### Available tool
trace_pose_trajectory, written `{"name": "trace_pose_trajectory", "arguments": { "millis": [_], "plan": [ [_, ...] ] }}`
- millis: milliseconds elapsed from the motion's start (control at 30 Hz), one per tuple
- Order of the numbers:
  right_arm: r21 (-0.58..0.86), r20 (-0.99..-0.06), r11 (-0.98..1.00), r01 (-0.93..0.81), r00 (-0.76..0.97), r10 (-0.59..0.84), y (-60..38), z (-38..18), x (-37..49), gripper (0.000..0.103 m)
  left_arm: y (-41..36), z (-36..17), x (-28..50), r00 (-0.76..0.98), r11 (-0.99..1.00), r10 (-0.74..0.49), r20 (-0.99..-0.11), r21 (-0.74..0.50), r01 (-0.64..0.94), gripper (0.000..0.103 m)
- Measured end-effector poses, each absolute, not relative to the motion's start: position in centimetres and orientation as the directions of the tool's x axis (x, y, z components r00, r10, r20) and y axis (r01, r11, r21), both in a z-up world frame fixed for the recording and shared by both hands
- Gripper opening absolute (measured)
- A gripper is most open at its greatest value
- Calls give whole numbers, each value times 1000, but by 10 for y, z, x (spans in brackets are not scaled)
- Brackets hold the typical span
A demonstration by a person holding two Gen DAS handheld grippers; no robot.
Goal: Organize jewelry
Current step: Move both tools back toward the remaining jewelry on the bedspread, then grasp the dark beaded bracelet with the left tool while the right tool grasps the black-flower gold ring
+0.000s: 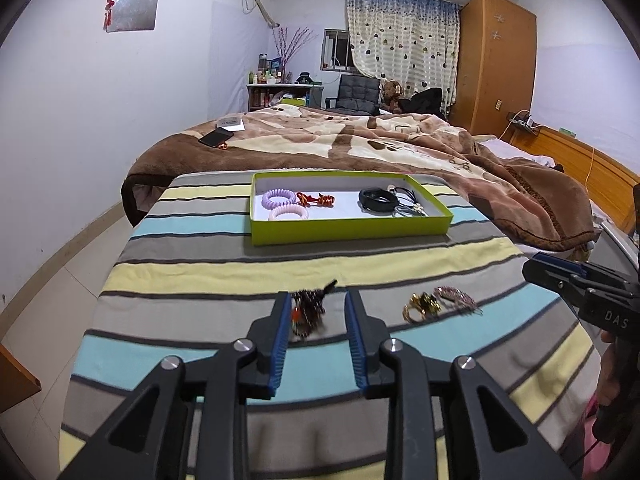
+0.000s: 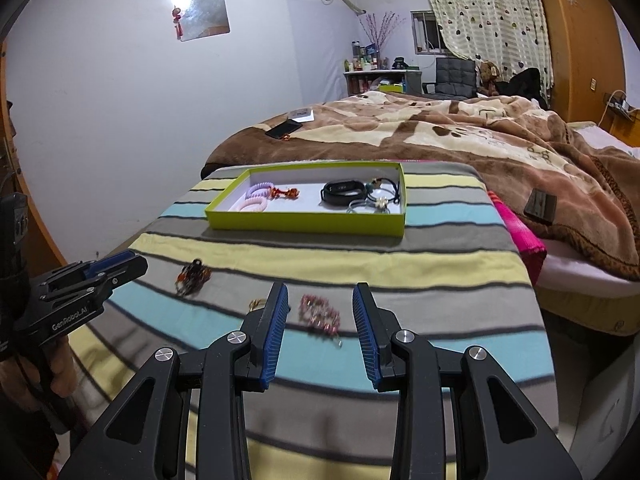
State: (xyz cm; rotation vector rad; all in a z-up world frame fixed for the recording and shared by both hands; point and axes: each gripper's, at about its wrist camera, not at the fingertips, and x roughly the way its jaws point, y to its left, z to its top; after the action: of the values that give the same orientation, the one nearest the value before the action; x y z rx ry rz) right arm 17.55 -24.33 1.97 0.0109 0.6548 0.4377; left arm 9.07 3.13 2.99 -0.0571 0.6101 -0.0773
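Left gripper (image 1: pixel 318 312) open around dark beaded bracelet (image 1: pixel 307 312).

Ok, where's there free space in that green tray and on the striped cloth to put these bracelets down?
In the green tray, the white middle strip is bare, between the red knotted piece and the black band; both ends are crowded. On the striped cloth, the wide band between the tray and the loose pieces is free. The near edge is busy: dark beaded piece, gold piece, pink bracelet.
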Motion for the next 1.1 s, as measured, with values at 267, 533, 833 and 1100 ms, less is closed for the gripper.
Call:
{"name": "trace_pose_trajectory", "arguments": {
  "millis": [267,533,833,1100],
  "plan": [
    [140,-596,908,-394,699,396,-243,12,154,35,27,23,68,811,994,-100,-577,-84,63,29],
    [151,-601,899,-412,684,414,-239,10,149,35,26,18,65,804,994,-102,-586,-80,67,29],
    [149,-614,893,-424,669,420,-231,5,155,35,27,15,72,800,995,-96,-593,-68,69,30],
    [140,-642,889,-435,644,416,-219,-3,168,35,32,8,90,781,997,-80,-620,-57,56,35]
  ]
}}
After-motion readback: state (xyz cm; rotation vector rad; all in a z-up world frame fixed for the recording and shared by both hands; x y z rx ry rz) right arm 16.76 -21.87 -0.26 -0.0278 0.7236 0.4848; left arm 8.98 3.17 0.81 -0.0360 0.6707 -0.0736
